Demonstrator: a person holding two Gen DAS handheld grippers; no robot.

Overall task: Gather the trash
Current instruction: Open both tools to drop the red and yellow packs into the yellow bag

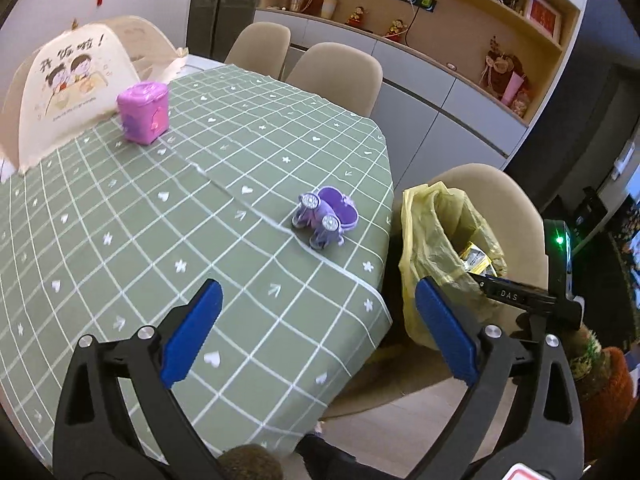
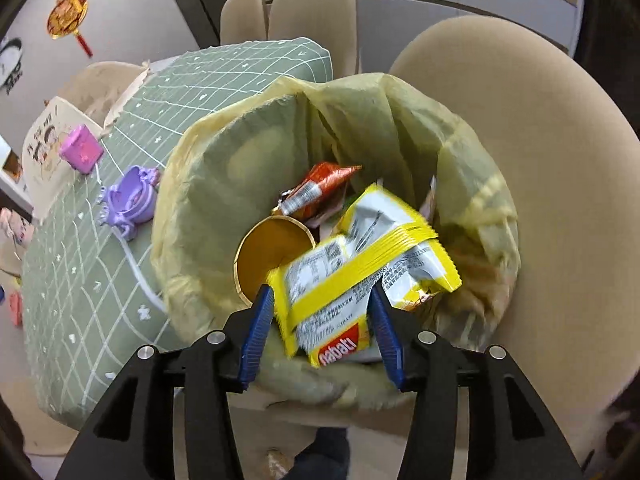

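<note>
The right gripper (image 2: 322,322) is held over the mouth of a yellow trash bag (image 2: 224,152) that sits on a beige chair (image 2: 560,200) beside the table. Its jaws are parted, and a yellow and white wrapper (image 2: 344,280) is seen in the gap between the blue pads (image 2: 258,332). The wrapper looks blurred, and no pad can be seen pressing on it; whether its edges brush the pads cannot be told. Beyond it, inside the bag, lie a second yellow wrapper (image 2: 384,220), a round gold lid (image 2: 272,248) and an orange-red wrapper (image 2: 324,184).

The left gripper (image 1: 316,328) is spread wide with nothing between its fingers. It is held above the near corner of the green checked tablecloth (image 1: 160,220), its right finger standing in front of the bag. In the left wrist view the bag is seen just off the table's edge, with part of the right gripper over its opening.

On the cloth, a purple toy (image 1: 326,218) rests near the edge closest to the bag, well ahead of the left gripper. A pink box (image 1: 144,112) stands farther back, near a cream food cover (image 1: 68,88).
</note>
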